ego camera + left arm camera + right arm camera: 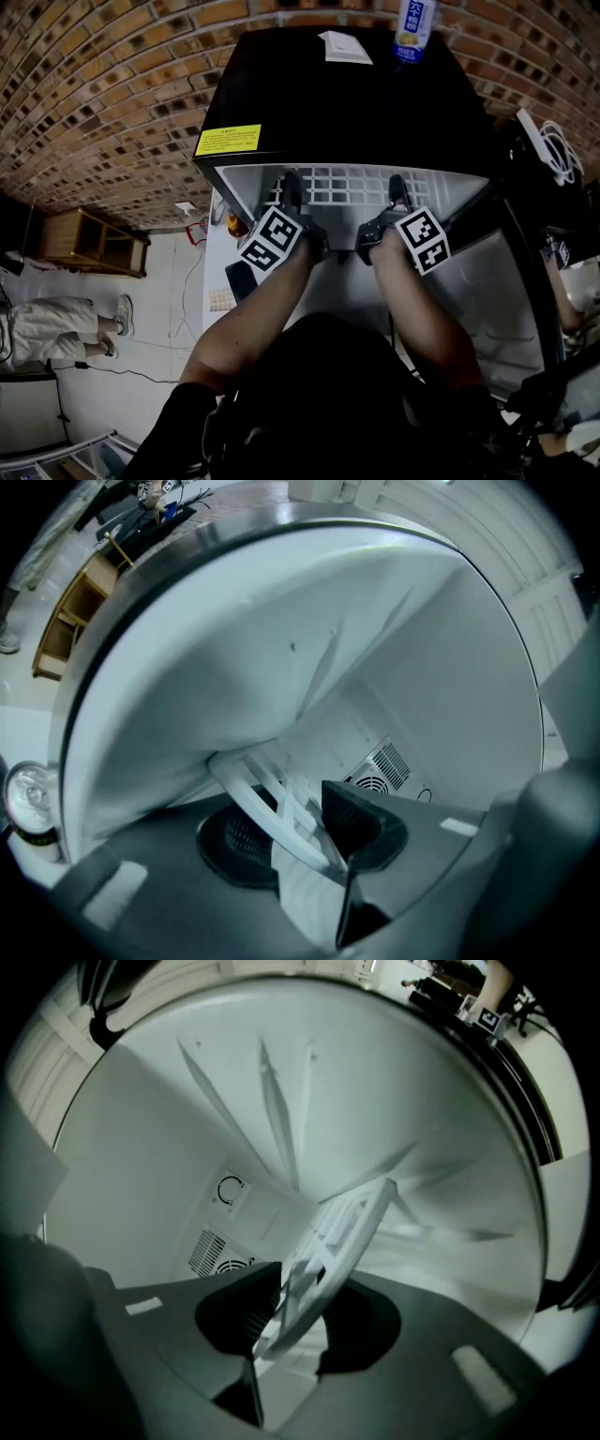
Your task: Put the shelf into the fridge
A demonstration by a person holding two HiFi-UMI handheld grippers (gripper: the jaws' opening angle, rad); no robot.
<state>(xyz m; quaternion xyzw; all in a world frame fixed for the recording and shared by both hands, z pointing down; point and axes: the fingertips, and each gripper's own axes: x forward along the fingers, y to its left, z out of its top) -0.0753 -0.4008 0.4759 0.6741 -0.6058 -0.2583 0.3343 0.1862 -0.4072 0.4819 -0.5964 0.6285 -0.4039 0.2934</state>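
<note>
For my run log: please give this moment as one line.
left gripper: shut on shelf | right gripper: shut on shelf | shelf: inside fridge

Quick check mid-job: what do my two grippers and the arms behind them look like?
Both the left gripper and right gripper are dark grey, with black ribbed pads on the jaws. Each carries a white cube printed with black square markers. The forearms are bare; dark sleeves cover the upper arms.

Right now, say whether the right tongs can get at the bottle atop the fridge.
Likely not yet: the right tongs hold the shelf inside the fridge; the bottle stands clear on top.
</note>
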